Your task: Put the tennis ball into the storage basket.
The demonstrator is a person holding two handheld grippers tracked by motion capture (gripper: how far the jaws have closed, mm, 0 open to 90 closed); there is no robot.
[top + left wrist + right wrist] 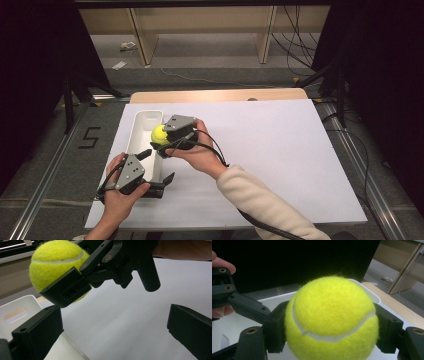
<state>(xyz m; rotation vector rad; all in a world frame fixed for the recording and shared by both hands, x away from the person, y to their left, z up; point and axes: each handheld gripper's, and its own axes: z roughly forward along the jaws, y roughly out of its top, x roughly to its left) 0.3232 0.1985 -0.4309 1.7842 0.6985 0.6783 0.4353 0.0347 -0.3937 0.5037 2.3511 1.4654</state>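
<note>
right sleeve [260, 197]: cream, fleecy, reaching the wrist
grippers: black jaws with brass-ringed screw holes, a grey three-cornered plate on top of each
cables: black, trailing from each gripper
left forearm: bare

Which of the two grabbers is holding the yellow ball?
The right gripper: its jaws are clamped on the tennis ball over the white bin. The left gripper is open, holding nothing.
</note>
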